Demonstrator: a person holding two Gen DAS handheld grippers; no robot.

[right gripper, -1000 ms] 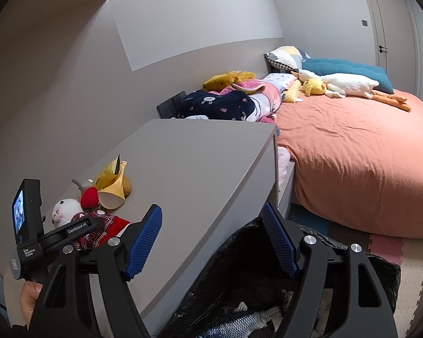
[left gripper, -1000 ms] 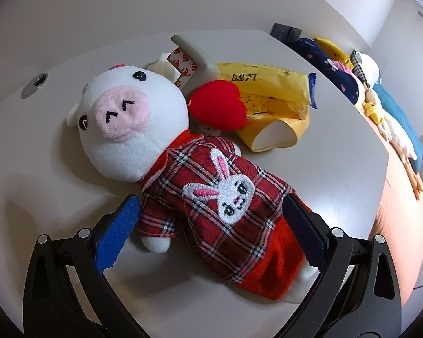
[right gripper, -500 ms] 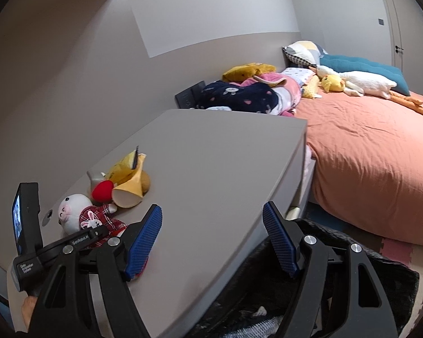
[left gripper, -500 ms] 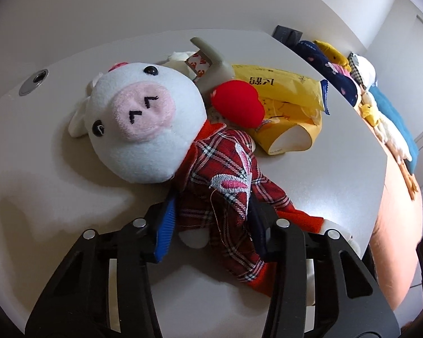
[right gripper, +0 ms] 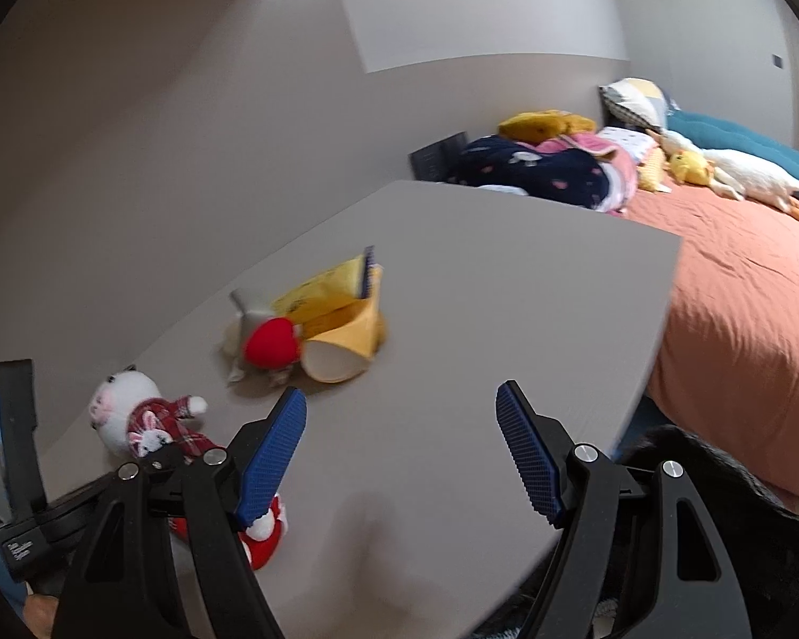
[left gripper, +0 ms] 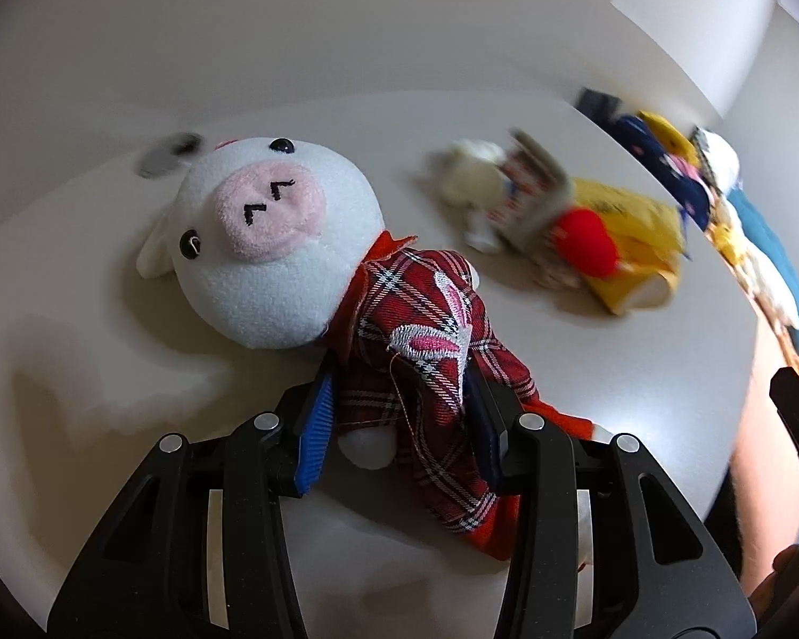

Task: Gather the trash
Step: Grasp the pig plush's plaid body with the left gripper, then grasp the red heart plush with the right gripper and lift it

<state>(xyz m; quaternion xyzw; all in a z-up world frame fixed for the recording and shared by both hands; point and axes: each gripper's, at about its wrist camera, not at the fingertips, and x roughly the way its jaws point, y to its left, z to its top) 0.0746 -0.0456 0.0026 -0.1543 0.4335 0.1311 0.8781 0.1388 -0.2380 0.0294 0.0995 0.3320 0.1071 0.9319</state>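
Nearest the left camera, the left gripper (left gripper: 399, 415) is clamped around the middle of the plush pig (left gripper: 303, 261), its blue pads (left gripper: 314, 426) bunching the red plaid shirt so the embroidered rabbit folds in on itself. The grip sits on the soft torso, probably because that is the narrowest part and the big white head would not fit between the pads. The pig lies on its back on the grey worktop (left gripper: 80, 293), head pointing away from the gripper, feet toward it. The right gripper (right gripper: 402, 452) stands wide and holds nothing, poised over bare worktop near the front edge; a dark bag (right gripper: 719, 484) shows just below and beside that edge, likely where collected things are meant to go. Farther back on the worktop, apart from the pig, lies the cluster that reads as the actual trash: a yellow snack packet (right gripper: 330, 293), a tipped paper cup (right gripper: 341, 357) and crumpled wrappers (left gripper: 506, 197), with a red plush heart (right gripper: 271, 341) resting against them. Beyond the worktop's far edge lies the bed (right gripper: 745, 309), its orange cover piled with soft toys.
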